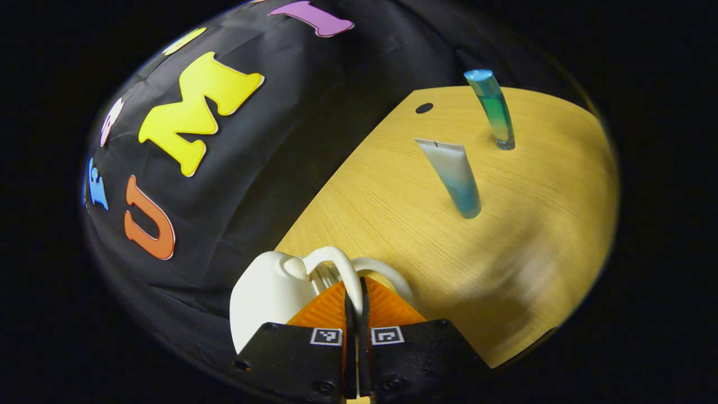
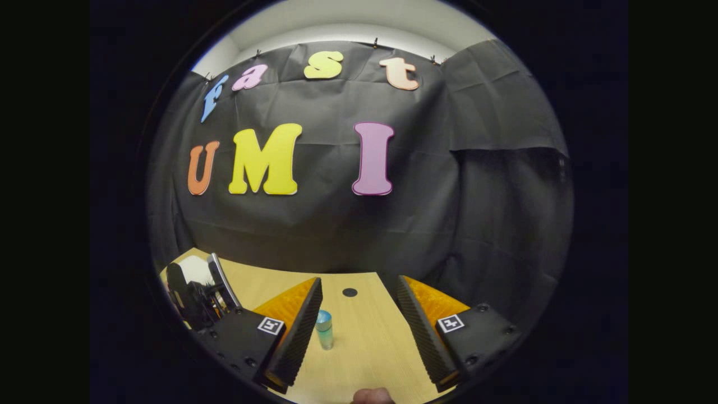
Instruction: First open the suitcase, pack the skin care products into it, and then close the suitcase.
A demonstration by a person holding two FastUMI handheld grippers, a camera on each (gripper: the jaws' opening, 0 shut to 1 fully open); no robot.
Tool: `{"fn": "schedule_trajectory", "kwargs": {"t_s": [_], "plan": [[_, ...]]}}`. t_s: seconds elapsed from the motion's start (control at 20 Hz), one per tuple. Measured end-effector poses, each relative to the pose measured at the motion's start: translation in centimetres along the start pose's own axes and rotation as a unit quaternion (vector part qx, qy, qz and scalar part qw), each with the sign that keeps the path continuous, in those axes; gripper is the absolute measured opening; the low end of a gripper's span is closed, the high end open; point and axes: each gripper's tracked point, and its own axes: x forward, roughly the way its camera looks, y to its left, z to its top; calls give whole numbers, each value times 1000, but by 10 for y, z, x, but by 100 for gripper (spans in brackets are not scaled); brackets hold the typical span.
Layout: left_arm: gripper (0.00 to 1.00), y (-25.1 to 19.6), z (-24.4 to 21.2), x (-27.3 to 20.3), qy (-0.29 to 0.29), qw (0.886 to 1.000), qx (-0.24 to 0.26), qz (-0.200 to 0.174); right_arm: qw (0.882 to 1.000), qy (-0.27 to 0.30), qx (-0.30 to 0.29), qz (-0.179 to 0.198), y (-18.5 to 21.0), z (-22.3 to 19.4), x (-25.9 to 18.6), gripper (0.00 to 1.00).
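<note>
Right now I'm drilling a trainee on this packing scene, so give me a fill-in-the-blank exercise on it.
1. The left gripper is shut on the suitcase's white ____.
2. The number of skin care tubes standing on the wooden table is ____.
3. The right gripper has its fingers ____.
4. The blue-green tube stands ____ from the left gripper than the white-and-blue tube.

Missing words: handle; two; open; farther

The white suitcase (image 1: 269,294) at the bottom of the left gripper view is half hidden behind the gripper's fingers (image 1: 328,311). A patch of the wooden table (image 1: 521,275) at lower right is smeared. In the right gripper view, the far gripper (image 2: 196,297) at lower left hides that case, and its jaws cannot be made out.
</note>
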Motion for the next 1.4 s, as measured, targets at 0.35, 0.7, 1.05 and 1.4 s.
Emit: {"fn": "schedule_trajectory", "kwargs": {"t_s": [0.35,0.7,1.05,1.4], "plan": [[3,119,30,-68,-93,988,-120,38,999,-27,1,23,52,30,-13,81],[2,281,-54,-102,-146,959,-211,117,998,-31,-6,56,117,45,-21,81],[3,366,-212,-95,-159,924,-318,138,996,-12,-49,76,168,37,-41,81],[5,345,-362,-7,-69,898,-422,102,988,19,-99,120,227,15,-51,80]]}}
